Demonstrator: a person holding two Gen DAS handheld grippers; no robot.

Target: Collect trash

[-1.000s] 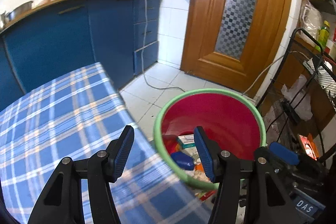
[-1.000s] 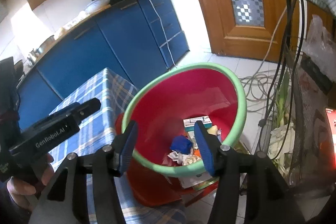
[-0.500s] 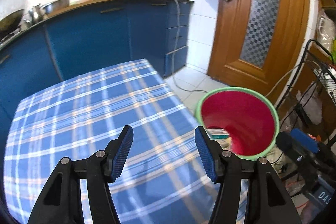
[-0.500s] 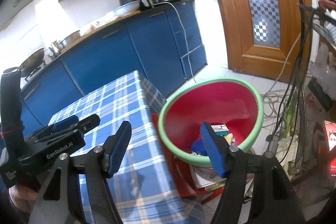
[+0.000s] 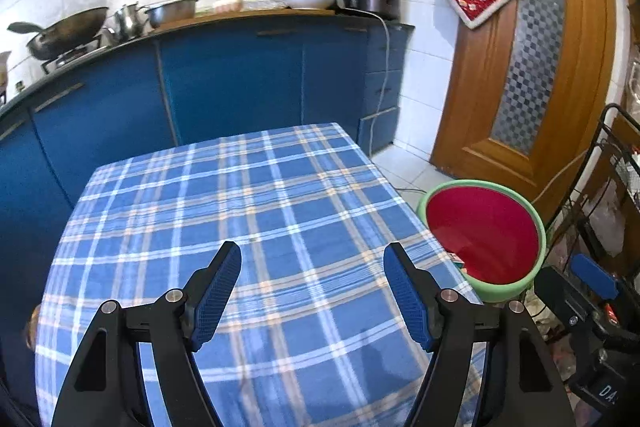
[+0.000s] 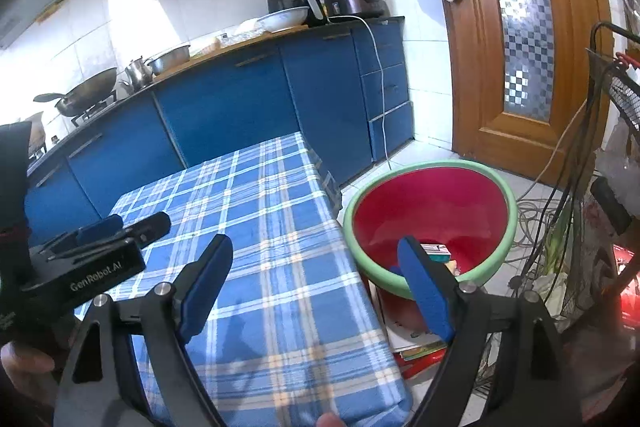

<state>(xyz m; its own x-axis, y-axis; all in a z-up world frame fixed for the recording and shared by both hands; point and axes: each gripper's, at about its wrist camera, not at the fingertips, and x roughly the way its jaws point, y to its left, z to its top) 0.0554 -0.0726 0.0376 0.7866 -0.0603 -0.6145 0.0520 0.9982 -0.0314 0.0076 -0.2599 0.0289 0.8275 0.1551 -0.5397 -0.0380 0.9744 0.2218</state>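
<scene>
A red bin with a green rim (image 5: pixel 484 233) (image 6: pixel 430 203) stands on the floor by the table's right edge; a box and other trash (image 6: pixel 438 253) lie at its bottom. My left gripper (image 5: pixel 312 257) hovers over the blue checked tablecloth (image 5: pixel 224 211), its jaws opening with nothing between them. My right gripper (image 6: pixel 316 253) hangs over the table's right edge beside the bin, jaws opening too and empty. The left gripper's body (image 6: pixel 92 259) shows at the left of the right wrist view, held by a hand. The right gripper's body (image 5: pixel 592 283) shows at the right of the left wrist view.
Blue kitchen cabinets (image 5: pixel 224 83) with pans and appliances run behind the table. A wooden door (image 5: pixel 528 67) stands at the right. A black wire rack (image 6: pixel 608 131) with cables and bags crowds the floor right of the bin. Papers (image 6: pixel 416 339) lie under the bin.
Both grippers have drawn back and up from over the bin toward the table, and their jaws have widened. The bin now sits farther right and smaller in the left wrist view.
</scene>
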